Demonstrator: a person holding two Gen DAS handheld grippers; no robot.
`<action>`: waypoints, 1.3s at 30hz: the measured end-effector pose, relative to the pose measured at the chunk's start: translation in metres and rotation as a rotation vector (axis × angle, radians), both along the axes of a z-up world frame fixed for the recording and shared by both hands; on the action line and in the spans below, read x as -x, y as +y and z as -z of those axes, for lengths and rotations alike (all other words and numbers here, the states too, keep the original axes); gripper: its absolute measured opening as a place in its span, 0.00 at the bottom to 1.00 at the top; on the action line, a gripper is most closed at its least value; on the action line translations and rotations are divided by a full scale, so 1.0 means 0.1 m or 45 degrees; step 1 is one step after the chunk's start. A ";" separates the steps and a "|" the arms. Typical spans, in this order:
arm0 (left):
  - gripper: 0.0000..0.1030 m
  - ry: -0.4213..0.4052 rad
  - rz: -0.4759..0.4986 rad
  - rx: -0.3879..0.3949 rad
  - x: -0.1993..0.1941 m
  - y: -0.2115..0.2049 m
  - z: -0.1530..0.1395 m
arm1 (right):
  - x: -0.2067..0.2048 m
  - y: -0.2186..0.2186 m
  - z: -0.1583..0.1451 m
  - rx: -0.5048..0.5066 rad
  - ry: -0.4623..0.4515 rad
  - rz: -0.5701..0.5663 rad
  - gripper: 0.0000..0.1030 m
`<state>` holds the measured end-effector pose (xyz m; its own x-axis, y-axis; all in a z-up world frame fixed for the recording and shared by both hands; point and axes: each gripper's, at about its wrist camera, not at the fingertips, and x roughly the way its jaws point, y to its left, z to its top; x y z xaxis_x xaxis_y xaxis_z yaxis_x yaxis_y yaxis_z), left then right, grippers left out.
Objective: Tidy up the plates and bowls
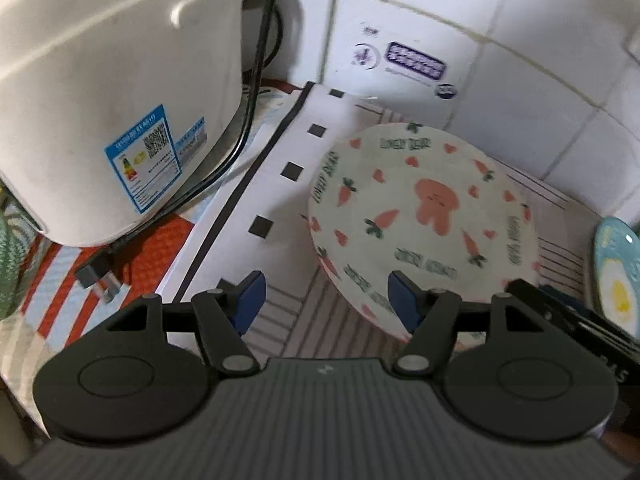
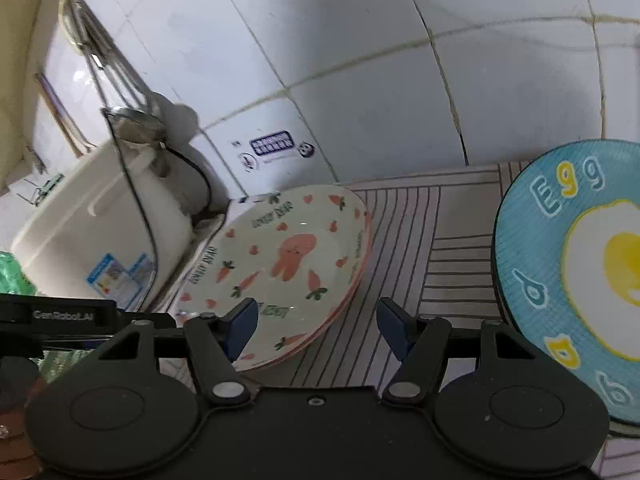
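A white plate with a pink rabbit and carrots lies on a striped mat in the corner; it also shows in the right wrist view, seemingly stacked on another like it. A blue "Egg" plate lies to its right, and its edge shows in the left wrist view. My left gripper is open and empty, its right pad at the rabbit plate's near rim. My right gripper is open and empty, between the two plates, its left pad over the rabbit plate's near edge.
A white rice cooker with a black cord stands at the left, on a red striped cloth. White tiled walls close the corner behind the plates. Utensils hang on the left wall. A green object sits far left.
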<state>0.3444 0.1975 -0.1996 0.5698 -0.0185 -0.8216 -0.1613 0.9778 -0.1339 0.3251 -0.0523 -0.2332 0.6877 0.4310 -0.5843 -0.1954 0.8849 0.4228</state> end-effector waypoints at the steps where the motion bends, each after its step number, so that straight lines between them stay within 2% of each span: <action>1: 0.65 -0.002 -0.016 0.008 -0.04 0.03 0.04 | -0.05 0.00 0.03 -0.011 0.019 0.006 0.69; 3: 0.63 0.012 -0.015 0.035 -0.12 0.09 0.11 | -0.14 0.02 0.08 -0.021 0.069 0.026 0.68; 7: 0.58 0.042 0.069 0.033 -0.19 0.13 0.20 | -0.21 0.07 0.07 -0.005 0.064 0.049 0.67; 8: 0.54 0.045 0.082 0.040 -0.21 0.14 0.23 | -0.23 0.07 0.07 -0.011 0.065 0.045 0.64; 9: 0.46 0.050 0.100 0.059 -0.22 0.14 0.24 | -0.24 0.08 0.07 -0.017 0.067 0.042 0.60; 11: 0.36 0.059 0.120 0.081 -0.25 0.15 0.28 | -0.28 0.08 0.06 -0.027 0.083 0.039 0.46; 13: 0.29 0.049 0.132 0.118 -0.26 0.17 0.31 | -0.30 0.07 0.08 -0.020 0.102 0.066 0.37; 14: 0.24 0.049 0.139 0.140 -0.27 0.17 0.32 | -0.32 0.06 0.09 -0.020 0.112 0.078 0.29; 16: 0.23 0.056 0.142 0.160 -0.30 0.15 0.35 | -0.33 0.02 0.15 -0.034 0.130 0.098 0.17; 22: 0.24 0.065 0.129 0.178 -0.33 0.15 0.37 | -0.35 -0.05 0.21 -0.122 0.165 0.125 0.15; 25: 0.24 0.103 0.195 0.155 -0.36 0.14 0.33 | -0.39 -0.08 0.20 -0.145 0.202 0.106 0.15; 28: 0.24 0.080 0.265 0.098 -0.31 0.10 0.21 | -0.38 -0.05 0.12 -0.092 0.212 0.080 0.16; 32: 0.24 0.045 0.313 0.049 -0.19 0.02 0.05 | -0.27 -0.08 0.03 -0.082 0.206 0.045 0.18; 39: 0.24 -0.013 0.385 0.075 0.01 -0.27 -0.22 | 0.08 -0.34 -0.27 -0.058 0.153 0.094 0.19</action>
<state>0.3434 0.1702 -0.1776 0.5394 -0.2357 -0.8084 0.1375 0.9718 -0.1916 0.3171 -0.0867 -0.2058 0.6445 0.4098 -0.6455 -0.0761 0.8744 0.4792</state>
